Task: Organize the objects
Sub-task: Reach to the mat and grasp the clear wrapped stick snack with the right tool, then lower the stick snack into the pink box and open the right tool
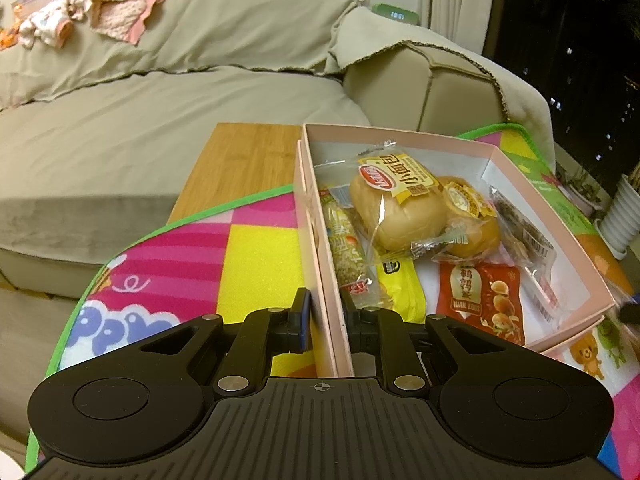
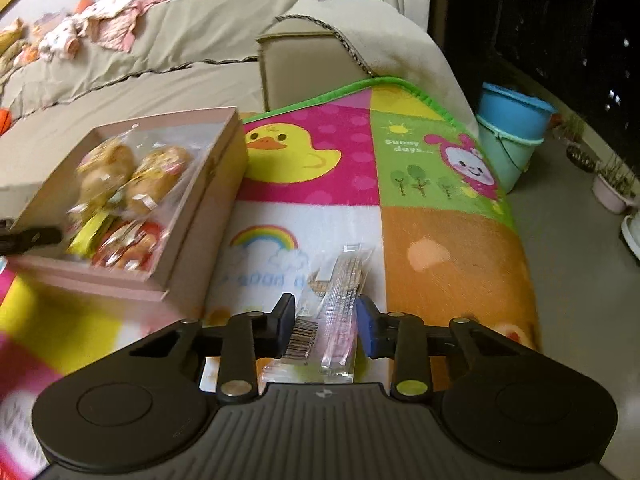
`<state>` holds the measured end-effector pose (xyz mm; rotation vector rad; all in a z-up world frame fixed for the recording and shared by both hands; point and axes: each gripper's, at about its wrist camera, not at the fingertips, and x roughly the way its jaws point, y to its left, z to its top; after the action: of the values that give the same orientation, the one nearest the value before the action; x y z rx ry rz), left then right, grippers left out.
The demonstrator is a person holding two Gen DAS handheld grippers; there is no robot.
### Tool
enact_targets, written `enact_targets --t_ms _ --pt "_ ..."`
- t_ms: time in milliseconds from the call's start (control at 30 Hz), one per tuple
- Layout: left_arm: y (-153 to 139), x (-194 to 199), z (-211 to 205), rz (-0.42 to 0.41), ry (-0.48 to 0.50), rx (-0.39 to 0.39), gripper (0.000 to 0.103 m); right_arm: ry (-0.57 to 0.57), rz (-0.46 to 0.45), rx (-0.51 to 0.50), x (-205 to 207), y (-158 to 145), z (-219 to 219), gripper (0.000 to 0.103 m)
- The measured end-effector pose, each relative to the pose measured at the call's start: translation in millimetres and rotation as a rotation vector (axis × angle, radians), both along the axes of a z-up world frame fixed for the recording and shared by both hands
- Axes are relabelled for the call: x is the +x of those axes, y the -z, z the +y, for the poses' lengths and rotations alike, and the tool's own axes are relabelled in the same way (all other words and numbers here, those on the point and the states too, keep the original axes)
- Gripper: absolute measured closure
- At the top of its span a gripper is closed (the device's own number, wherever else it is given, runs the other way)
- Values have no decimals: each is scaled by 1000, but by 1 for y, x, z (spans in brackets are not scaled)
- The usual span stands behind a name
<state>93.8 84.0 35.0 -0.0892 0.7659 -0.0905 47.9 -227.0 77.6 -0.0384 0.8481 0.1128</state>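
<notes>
The pink box point(image 1: 500, 152) sits on a bright cartoon play mat point(image 1: 256, 256), open at the top and filled with snacks; two wrapped bread rolls point(image 1: 400, 208) lie in the middle, a long green-and-orange snack stick point(image 1: 348, 248) runs along the left wall, a yellow packet point(image 1: 400, 284) lies beside it, a red quail-egg packet point(image 1: 484, 300) lies toward the near end, and a clear packet with barcodes point(image 1: 524, 236) leans along the right wall. The left gripper point(image 1: 326, 316) has its fingers point(image 1: 302, 320) narrowed onto the box's near left wall, one finger outside and one inside, so the wall is pinched between them. In the right wrist view the box point(image 2: 224, 184) appears to the left, blurred; the right gripper point(image 2: 326, 324) is well apart from it, over the mat's point(image 2: 440, 264) white and orange squares; its fingers point(image 2: 370, 324) hold a clear-wrapped snack bar point(image 2: 340, 308) with a barcode label, the wrapper sticking out forward past the fingertips. A wooden board point(image 1: 240, 164) shows under the mat's far edge; a beige sofa point(image 1: 160, 92) stands behind, with crumpled pink and patterned clothes point(image 1: 80, 16) on its back; a green digital clock point(image 1: 396, 14) sits by the wall; stacked blue buckets point(image 2: 512, 132) stand on the floor at the right, beside potted plants point(image 2: 616, 184).
</notes>
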Motion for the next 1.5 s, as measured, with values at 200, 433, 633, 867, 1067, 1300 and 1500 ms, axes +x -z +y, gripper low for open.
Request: enact_targets --t_ms 200,433,633,867,1067,1300,1500 --pt "1 -1 0 -4 -4 -8 87 -66 7 13 -38 -27 5 99" --pt "1 -2 1 -6 -4 -15 86 48 20 36 -29 -5 2 44" --pt "1 -2 2 -6 -4 -15 86 143 84 119 5 33 6 41" --pt "1 -3 1 -6 -3 -15 86 78 -25 -17 21 43 39 42" --pt "1 -3 1 -6 -3 -15 86 -4 -1 -2 12 37 31 65" --pt "1 -3 1 -6 -3 -15 86 -19 71 -42 -19 29 14 67" --pt "1 -3 1 -5 -4 -14 86 -18 92 -7 -42 8 4 68"
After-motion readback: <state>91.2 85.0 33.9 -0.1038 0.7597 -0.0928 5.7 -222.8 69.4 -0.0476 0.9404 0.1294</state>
